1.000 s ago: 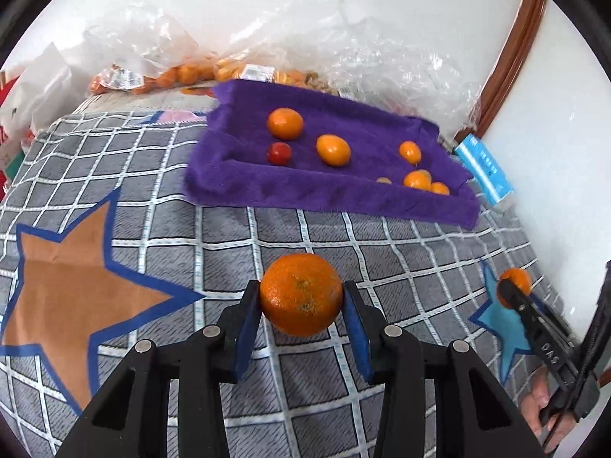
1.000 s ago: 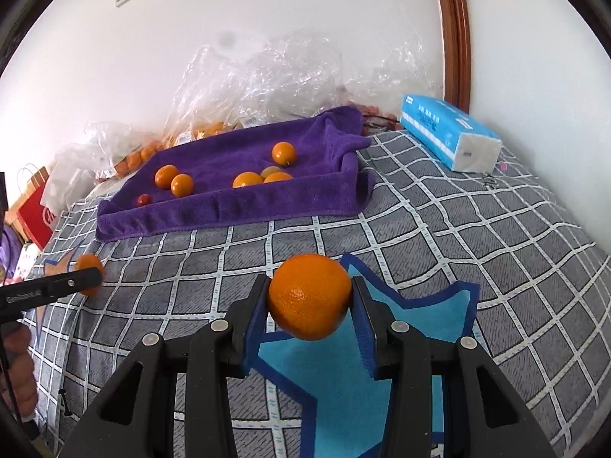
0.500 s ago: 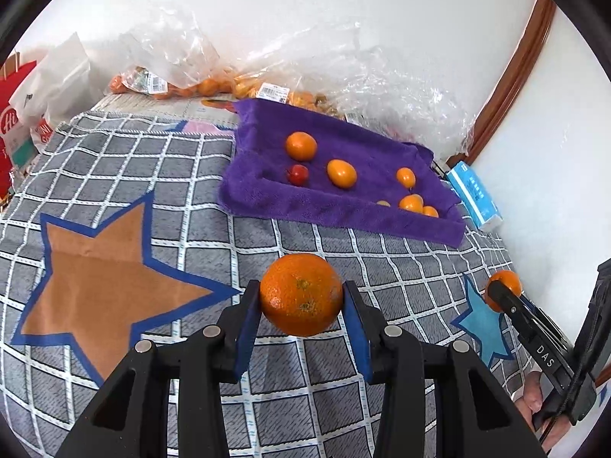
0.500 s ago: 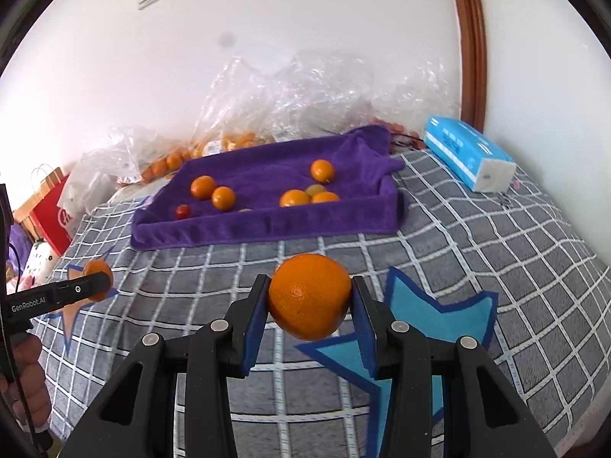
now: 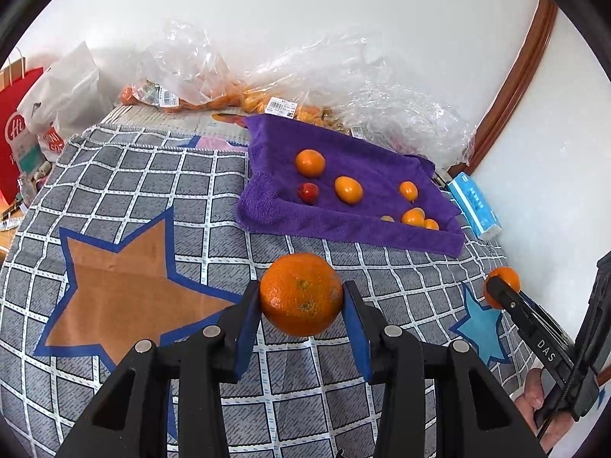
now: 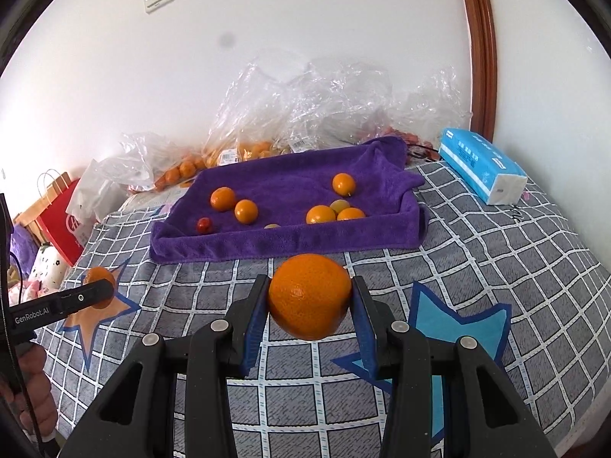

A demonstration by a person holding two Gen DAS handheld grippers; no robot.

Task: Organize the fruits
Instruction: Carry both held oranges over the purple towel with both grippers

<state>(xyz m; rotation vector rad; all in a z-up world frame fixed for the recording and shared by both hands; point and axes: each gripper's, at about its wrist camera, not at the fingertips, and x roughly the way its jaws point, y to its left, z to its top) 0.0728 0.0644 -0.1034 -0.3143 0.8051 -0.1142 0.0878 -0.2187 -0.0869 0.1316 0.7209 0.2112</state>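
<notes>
My left gripper [image 5: 301,305] is clamped on 1 orange [image 5: 301,293], centre frame, held above the grey checked cloth [image 5: 152,183]. My right gripper [image 6: 310,307] pinches a 2nd orange [image 6: 309,295], centre of its view. The purple towel tray [image 6: 290,242], mid-frame beyond both, holds several small fruits. Blue tissue pack [image 6: 483,166] sits at right.
</notes>
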